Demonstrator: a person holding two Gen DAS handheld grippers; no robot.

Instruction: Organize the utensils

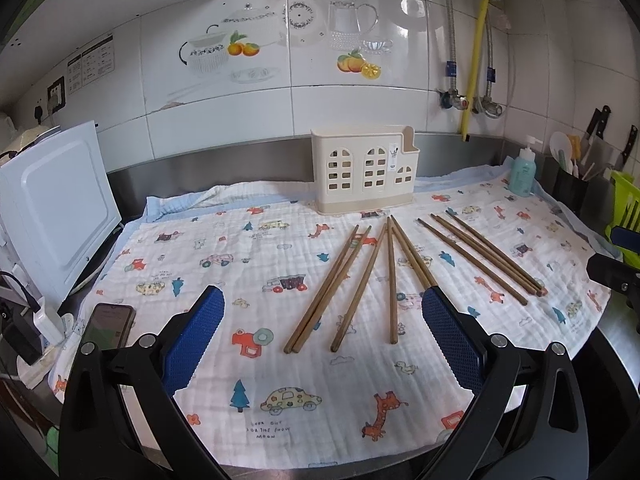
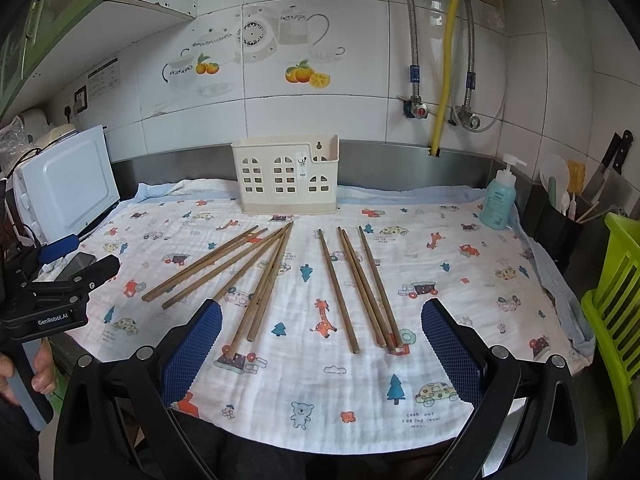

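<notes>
Several brown wooden chopsticks lie loose on a printed cloth (image 1: 248, 360), in a left group (image 1: 352, 284) (image 2: 248, 276) and a right group (image 1: 480, 256) (image 2: 360, 288). A cream utensil holder (image 1: 364, 172) (image 2: 286, 178) shaped like a house stands upright at the back against the steel splashback. My left gripper (image 1: 322, 320) is open and empty, above the cloth just short of the left group's near ends. My right gripper (image 2: 320, 328) is open and empty, hovering near the near ends of the right group.
A white appliance (image 1: 60, 208) stands at the left, with a phone (image 1: 108, 326) beside it. A teal pump bottle (image 1: 522, 170) (image 2: 498, 200) stands at the back right. A black utensil pot (image 2: 560, 224), knives and a green rack (image 2: 616, 304) line the right edge.
</notes>
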